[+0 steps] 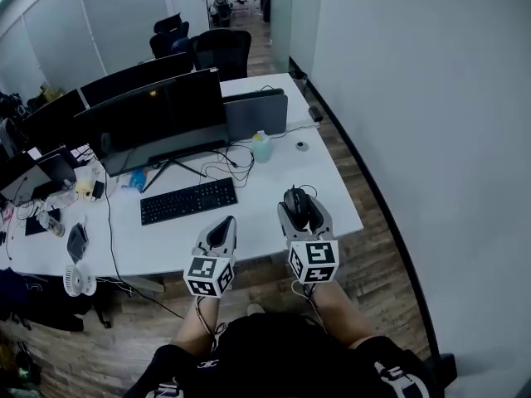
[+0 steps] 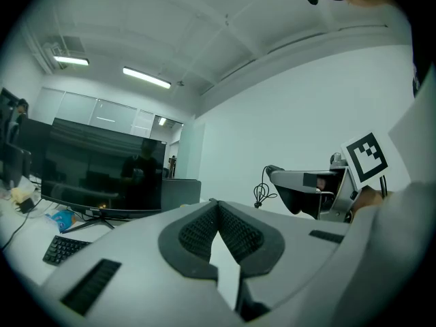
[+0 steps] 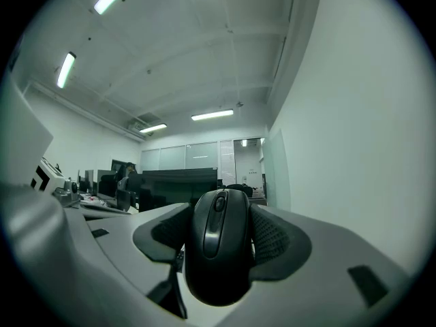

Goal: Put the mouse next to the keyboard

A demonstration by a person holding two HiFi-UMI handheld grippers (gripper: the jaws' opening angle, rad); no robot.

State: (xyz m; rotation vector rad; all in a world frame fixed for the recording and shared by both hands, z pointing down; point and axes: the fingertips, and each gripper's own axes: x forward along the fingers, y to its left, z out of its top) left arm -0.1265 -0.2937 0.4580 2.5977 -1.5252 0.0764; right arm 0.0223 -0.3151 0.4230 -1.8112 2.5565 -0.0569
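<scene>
My right gripper [image 1: 301,210] holds the black mouse [image 3: 218,247] by its 2 flanks in its jaws (I'd judge it light, stiff, slick) over the surface [image 1: 257,210], right of the keyboard [image 1: 189,201]; my left gripper [image 1: 226,222] has its jaws closed on nothing.

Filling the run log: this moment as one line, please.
right claw: shut on mouse | left claw: shut, empty | mouse: right of keyboard, not released

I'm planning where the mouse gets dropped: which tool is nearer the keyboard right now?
Left. The left tool is by the near right corner of the keyboard; the right tool, gripping the mouse, is farther right.
</scene>
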